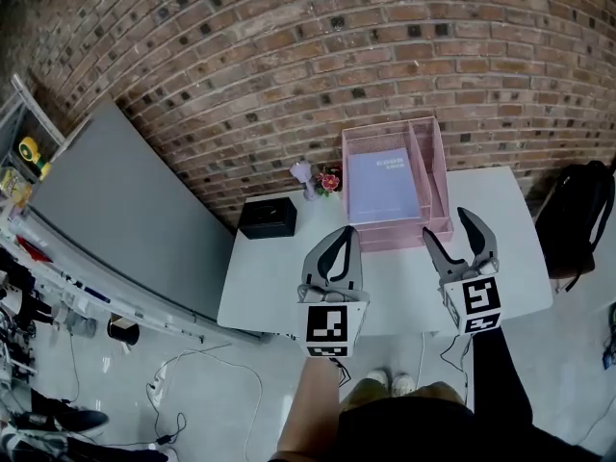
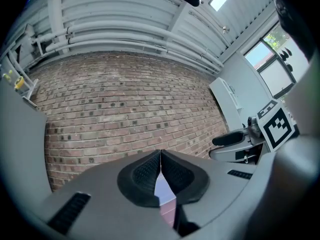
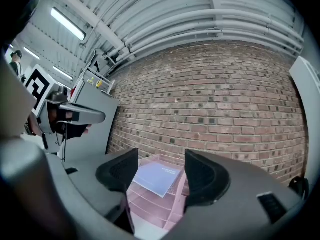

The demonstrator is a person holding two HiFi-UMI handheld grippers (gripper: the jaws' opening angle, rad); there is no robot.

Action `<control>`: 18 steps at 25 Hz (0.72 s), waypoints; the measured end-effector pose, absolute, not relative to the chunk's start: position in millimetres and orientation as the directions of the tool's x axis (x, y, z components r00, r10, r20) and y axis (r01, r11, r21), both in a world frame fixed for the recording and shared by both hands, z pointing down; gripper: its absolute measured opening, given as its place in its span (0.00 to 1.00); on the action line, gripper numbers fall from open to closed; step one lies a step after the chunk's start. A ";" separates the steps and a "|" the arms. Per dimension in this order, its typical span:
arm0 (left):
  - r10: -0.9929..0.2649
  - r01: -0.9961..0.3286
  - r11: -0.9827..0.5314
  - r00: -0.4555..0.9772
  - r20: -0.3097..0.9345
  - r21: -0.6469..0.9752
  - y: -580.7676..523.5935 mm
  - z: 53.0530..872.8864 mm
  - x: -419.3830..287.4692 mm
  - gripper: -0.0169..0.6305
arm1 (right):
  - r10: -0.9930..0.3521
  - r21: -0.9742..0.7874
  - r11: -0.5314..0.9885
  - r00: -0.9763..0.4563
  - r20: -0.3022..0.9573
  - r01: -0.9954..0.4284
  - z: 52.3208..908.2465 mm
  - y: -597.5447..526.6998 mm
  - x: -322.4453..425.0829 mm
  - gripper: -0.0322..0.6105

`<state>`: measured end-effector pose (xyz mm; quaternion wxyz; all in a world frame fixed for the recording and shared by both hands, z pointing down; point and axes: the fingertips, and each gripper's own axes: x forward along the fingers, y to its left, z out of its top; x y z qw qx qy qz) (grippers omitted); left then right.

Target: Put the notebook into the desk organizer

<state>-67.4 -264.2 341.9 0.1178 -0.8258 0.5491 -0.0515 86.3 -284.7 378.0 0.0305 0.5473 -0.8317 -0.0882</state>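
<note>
A pale lavender notebook (image 1: 383, 185) lies inside the pink see-through desk organizer (image 1: 432, 157) at the back of the white table (image 1: 279, 282). The right gripper view shows the same notebook (image 3: 159, 177) resting in the organizer (image 3: 150, 206) beyond the jaws. My left gripper (image 1: 346, 236) hovers over the table's front, shut with nothing between its pads. My right gripper (image 1: 452, 227) hangs to the right of it, open and empty, just in front of the organizer. Between the closed left pads (image 2: 145, 176) only a sliver of lavender and pink shows.
A black box (image 1: 268, 218) sits at the table's back left, with a small figurine (image 1: 302, 175) and a flower pot (image 1: 329, 181) beside the organizer. A brick wall (image 1: 318, 56) stands behind. A grey board (image 1: 115, 219) leans at left; a black bag (image 1: 576, 210) lies on the floor at right.
</note>
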 end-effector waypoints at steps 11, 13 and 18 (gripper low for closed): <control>-0.915 -0.893 -0.378 0.400 -0.046 -0.244 -266.9 343.9 -59.1 0.05 | -0.917 0.204 0.380 -0.396 -0.041 -0.902 380.9 -284.7 84.7 0.42; -0.914 -0.889 -0.382 0.405 -0.042 -0.254 -267.1 343.1 -57.3 0.05 | -0.929 0.212 0.346 -0.366 -0.058 -0.914 378.0 -284.4 89.7 0.16; -0.911 -0.885 -0.389 0.411 -0.037 -0.256 -270.4 345.0 -52.6 0.05 | -0.920 0.163 0.373 -0.387 -0.064 -0.913 375.9 -283.9 93.3 0.08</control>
